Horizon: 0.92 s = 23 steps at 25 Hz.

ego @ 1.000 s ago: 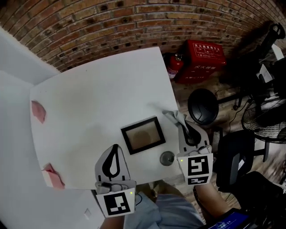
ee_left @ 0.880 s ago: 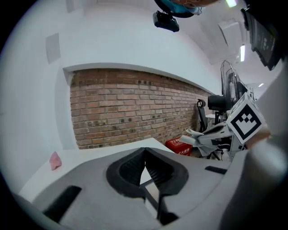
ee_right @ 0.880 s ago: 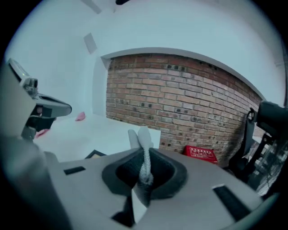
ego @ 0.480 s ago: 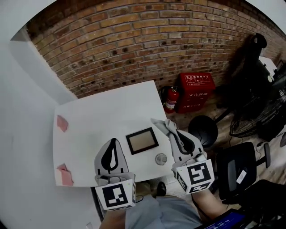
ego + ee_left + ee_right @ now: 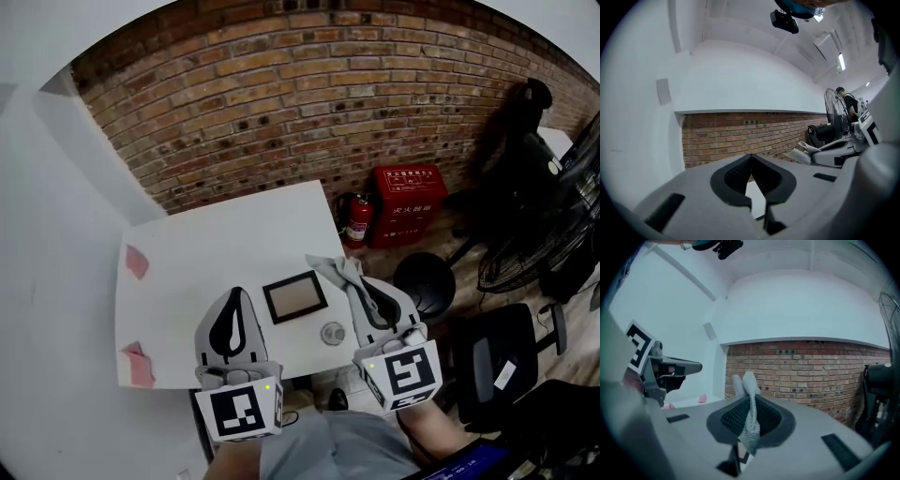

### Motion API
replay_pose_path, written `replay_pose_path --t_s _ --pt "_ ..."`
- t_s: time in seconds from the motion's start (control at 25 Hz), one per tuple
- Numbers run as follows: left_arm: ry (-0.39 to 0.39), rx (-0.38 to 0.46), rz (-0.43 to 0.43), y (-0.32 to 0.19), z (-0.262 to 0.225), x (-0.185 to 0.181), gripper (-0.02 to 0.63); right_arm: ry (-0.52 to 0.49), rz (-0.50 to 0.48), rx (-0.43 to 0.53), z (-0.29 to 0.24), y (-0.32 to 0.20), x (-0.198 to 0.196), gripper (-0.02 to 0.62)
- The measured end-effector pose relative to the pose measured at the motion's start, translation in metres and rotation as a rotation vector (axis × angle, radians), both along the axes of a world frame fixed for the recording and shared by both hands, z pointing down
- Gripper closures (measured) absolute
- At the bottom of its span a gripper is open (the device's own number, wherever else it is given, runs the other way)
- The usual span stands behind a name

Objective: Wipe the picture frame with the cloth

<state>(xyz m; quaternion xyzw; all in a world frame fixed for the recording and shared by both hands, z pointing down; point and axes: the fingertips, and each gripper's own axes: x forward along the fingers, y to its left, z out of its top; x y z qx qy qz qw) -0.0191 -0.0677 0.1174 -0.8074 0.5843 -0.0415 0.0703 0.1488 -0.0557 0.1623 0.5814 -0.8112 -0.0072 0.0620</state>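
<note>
A small black picture frame [image 5: 294,297] with a brownish pane lies flat near the front of the white table [image 5: 216,253]. My right gripper [image 5: 352,283] hangs just right of the frame, shut on a grey cloth [image 5: 336,271] whose ends stick out past the tips; the same cloth [image 5: 749,418] runs between the jaws in the right gripper view. My left gripper [image 5: 235,296] is held above the table's front edge, left of the frame, shut with nothing in it; its tips [image 5: 751,157] meet in the left gripper view.
A small round metal object [image 5: 332,332] sits by the table's front edge below the frame. Pink pieces [image 5: 136,262] lie at the table's left side. A brick wall [image 5: 281,103] stands behind; a red box [image 5: 406,202], fire extinguisher [image 5: 357,217] and black stool [image 5: 424,284] stand to the right.
The head view has pulled back and up, so the table looks smaller. Both grippers have risen with it; the right one still holds the cloth beside the frame.
</note>
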Motion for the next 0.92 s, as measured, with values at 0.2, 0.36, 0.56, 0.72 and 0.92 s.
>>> replay_pose_path --t_s 0.2,0.36,0.56,0.72,0.92 --pt "-0.018 0.007 0.012 0.002 0.001 0.007 0.597 -0.001 -0.001 0.007 0.000 0.003 0.003 0.569" --pt "-0.026 0.019 0.021 0.003 -0.002 0.012 0.597 -0.007 0.003 0.004 0.000 0.004 0.005 0.569" --pt "-0.034 0.018 0.025 0.002 -0.001 0.014 0.597 -0.004 0.006 0.002 0.002 0.003 0.005 0.569" --pt "-0.038 0.020 0.032 0.001 0.001 0.015 0.597 -0.012 0.019 -0.014 0.002 0.002 0.005 0.569" --pt "-0.039 0.013 0.036 0.000 0.004 0.016 0.597 -0.013 0.014 -0.008 0.005 0.002 0.005 0.569"
